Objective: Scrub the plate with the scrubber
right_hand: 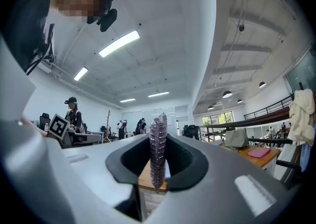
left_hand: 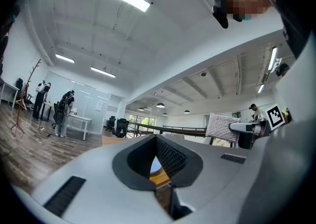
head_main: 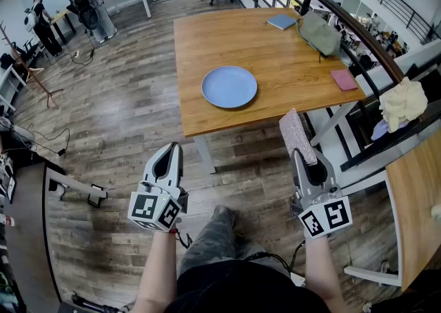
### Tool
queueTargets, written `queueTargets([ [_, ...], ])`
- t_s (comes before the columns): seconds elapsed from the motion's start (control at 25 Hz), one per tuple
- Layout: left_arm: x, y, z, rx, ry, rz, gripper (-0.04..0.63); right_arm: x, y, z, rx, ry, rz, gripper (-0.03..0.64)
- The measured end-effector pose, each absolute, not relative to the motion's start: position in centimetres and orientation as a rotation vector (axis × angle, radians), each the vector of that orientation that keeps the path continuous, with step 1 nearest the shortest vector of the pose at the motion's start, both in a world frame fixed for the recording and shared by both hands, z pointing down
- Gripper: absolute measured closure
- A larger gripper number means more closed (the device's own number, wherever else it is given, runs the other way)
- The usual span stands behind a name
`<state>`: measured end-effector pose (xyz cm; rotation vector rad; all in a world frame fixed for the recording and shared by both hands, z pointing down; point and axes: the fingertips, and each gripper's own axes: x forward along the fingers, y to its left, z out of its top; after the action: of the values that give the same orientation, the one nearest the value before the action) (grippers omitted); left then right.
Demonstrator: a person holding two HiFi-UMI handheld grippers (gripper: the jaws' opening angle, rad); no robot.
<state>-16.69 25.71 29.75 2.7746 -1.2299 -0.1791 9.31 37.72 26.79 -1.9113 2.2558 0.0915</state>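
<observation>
- Table [head_main: 275,49] – wood, set on a plank floor; everything below is placed from it.
- Plate [head_main: 229,87]: blue, flat on the table, toward its near edge and left of middle. Nothing on it, nothing touching it.
- Right gripper [head_main: 298,153]: off the table, over the floor just short of its near right corner. Jaws are clamped on the scrubber [head_main: 297,134], which stands edge-on between the pads and sticks out past the tips toward the table.
- Right gripper view: the scrubber [right_hand: 158,144] shows as a thin knobbly strip pinched at the centre of the right gripper [right_hand: 159,138].
- Left gripper [head_main: 176,146]: also off the table, over the floor short of its near left corner, well apart from the plate. Left gripper view – tips of the left gripper [left_hand: 157,139] meet, nothing held between them.
- Far side of the table: a blue book [head_main: 281,22] and a grey bag [head_main: 320,34].
- Right edge of the table: a pink pad [head_main: 343,79].
</observation>
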Motion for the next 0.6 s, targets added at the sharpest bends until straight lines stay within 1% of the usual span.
queueTargets([
  [0.28,-15.2,25.0,30.0,2.786,-1.234,-0.165,0.598,11.0,37.0,27.6,-1.909,2.236,0.064,0.531],
  [0.44,-14.7,22.9,30.6,2.769,-1.236,-0.153,0.598,11.6,35.7,28.1,-1.916,2.221,0.032,0.531],
  [0.6,-12.6,20.2,31.1,2.768,-1.217,-0.183,0.598,12.9,33.5,28.7,-1.924,2.231,0.019,0.531],
])
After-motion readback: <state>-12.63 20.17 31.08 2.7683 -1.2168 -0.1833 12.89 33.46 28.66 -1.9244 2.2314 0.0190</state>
